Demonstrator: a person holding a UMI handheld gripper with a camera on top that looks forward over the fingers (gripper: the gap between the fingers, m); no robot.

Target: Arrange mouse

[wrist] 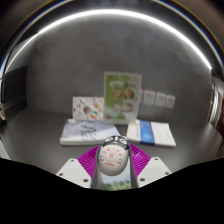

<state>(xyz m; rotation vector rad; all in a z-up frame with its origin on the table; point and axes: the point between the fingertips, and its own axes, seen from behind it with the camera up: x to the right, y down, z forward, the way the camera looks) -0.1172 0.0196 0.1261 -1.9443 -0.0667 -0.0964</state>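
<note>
Claw [113, 168] closed tight on white mouse [113, 161], pink pads [90, 160] pressing both sides. Papers [95, 130] lying on table [40, 135] just beyond.

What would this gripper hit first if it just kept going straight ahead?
Probably the flat printed packet lying just beyond the white mouse held between the gripper fingers, though depth is hard to judge.

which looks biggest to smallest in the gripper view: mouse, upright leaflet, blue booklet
1. mouse, held between the fingers, though it is nearest the camera, so this is unsure
2. upright leaflet by the wall
3. blue booklet, lying flat beyond the fingers
</note>
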